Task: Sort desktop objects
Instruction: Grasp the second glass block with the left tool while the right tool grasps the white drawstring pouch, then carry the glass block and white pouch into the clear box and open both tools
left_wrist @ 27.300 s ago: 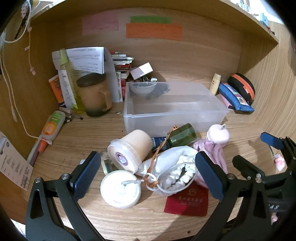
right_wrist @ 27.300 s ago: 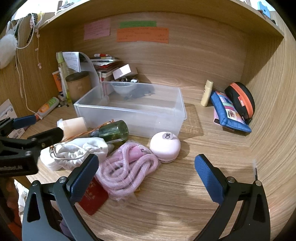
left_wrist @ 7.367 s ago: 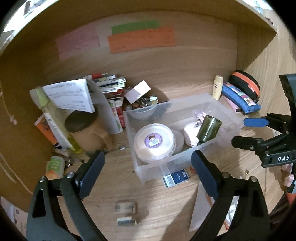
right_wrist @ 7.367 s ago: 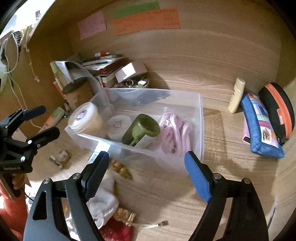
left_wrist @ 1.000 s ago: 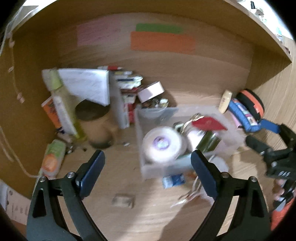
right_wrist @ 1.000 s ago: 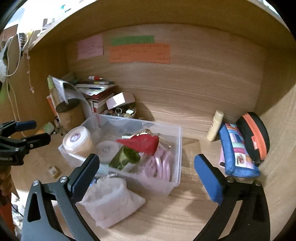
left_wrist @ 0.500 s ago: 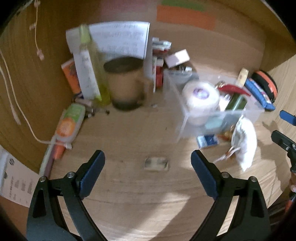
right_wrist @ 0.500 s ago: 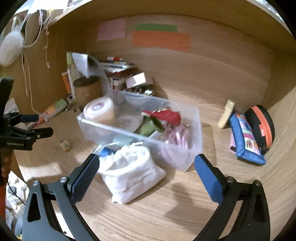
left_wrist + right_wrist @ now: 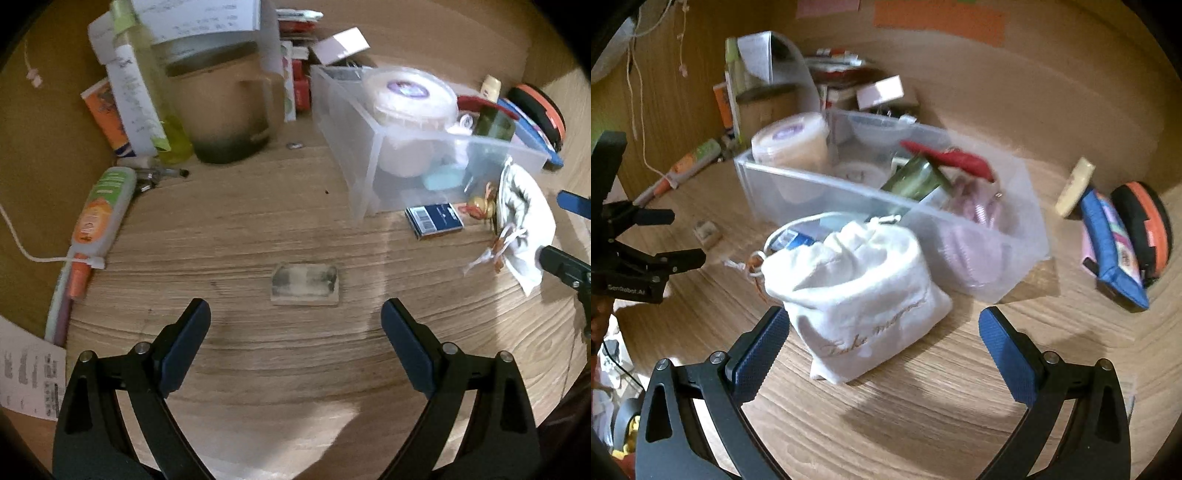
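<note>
Looking at: a wooden desk (image 9: pixel 229 236) in a nook, cluttered at the back, two handheld grippers over the front.
Left gripper (image 9: pixel 295 314): jaws spread wide, nothing between them, hanging over bare wood just short of the little block.
Little block (image 9: pixel 306 283): small grey-beige smudgy slab, lying flat on the desk by itself, well apart from the bin. Can't tell what it is, it's blurry. In the right wrist view it's the tiny thing (image 9: pixel 708 230) left of the bin.
Right gripper (image 9: pixel 882 325): also wide, holding nothing; the white pouch sits between the two blue pads, close to the left one, can't tell if it touches.
White pouch (image 9: pixel 857 288): drawstring cloth bag with cursive stitching, sitting on the desk right against the front of the bin, strings trailing to the left.
Clear bin (image 9: pixel 1015 236): translucent plastic box, mid-desk, already pretty full.
In the bin: a cream tub with a purple sticker on the lid (image 9: pixel 792 142) at the left end, a green bottle (image 9: pixel 914 179) leaning, something red (image 9: pixel 955 160) on top of it, pink coiled cord (image 9: pixel 975 221) at the right end.
Outside the bin: a blue card box (image 9: pixel 434 219) flat on the desk at its front corner, beside the pouch.
Back left: brown lidded mug (image 9: pixel 221 107), yellow-green bottle (image 9: pixel 147 81), papers, an orange-and-green tube (image 9: pixel 98 210) lying down.
Far right: blue pencil case (image 9: pixel 1108 243) and a black-and-orange round case (image 9: pixel 1145 225), touching each other, apart from the bin.
</note>
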A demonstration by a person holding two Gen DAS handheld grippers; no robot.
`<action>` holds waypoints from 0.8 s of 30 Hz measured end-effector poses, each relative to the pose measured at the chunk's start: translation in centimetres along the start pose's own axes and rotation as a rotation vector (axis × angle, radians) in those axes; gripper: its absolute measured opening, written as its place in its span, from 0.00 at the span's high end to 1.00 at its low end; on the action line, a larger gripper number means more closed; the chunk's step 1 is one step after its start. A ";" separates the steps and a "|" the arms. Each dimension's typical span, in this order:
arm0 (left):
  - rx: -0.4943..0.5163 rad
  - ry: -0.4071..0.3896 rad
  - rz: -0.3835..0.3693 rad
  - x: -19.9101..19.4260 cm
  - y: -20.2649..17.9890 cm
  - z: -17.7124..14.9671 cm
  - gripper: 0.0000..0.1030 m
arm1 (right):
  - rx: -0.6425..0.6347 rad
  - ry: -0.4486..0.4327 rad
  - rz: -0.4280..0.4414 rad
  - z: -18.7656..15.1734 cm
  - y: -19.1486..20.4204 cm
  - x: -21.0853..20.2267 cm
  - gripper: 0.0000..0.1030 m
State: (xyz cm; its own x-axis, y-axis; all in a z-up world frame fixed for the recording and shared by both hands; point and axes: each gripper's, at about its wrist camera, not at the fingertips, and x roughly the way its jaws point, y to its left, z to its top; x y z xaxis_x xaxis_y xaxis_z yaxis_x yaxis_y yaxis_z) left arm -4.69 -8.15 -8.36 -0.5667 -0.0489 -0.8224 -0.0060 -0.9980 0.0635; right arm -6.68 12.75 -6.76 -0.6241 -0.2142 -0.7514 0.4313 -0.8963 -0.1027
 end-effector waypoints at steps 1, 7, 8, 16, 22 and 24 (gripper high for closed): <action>0.002 0.003 -0.001 0.2 0.0 0.1 0.08 | -0.006 0.011 0.002 0.1 0.1 0.5 0.01; -0.008 0.012 -0.026 1.1 0.1 0.3 0.17 | -0.003 0.070 0.036 0.3 0.2 2.9 0.01; -0.017 0.014 -0.034 1.1 0.2 0.3 0.17 | 0.002 0.075 0.047 0.4 0.2 3.1 0.02; -0.065 -0.006 -0.028 1.0 1.0 0.4 0.53 | 0.033 0.063 0.111 0.3 -0.4 3.1 0.25; -0.068 -0.021 -0.002 0.6 0.7 0.0 0.62 | 0.055 0.033 0.125 0.0 -0.9 2.0 0.34; -0.063 -0.022 -0.003 0.4 0.1 -0.2 0.62 | 0.064 0.027 0.121 0.0 -1.2 1.8 0.43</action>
State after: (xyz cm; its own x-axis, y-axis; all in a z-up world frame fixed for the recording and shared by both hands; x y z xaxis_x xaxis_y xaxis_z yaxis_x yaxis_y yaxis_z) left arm -4.72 -8.30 -8.79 -0.5849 -0.0456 -0.8098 0.0437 -0.9987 0.0248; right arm -8.29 13.48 -7.96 -0.5523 -0.3123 -0.7730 0.4593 -0.8878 0.0305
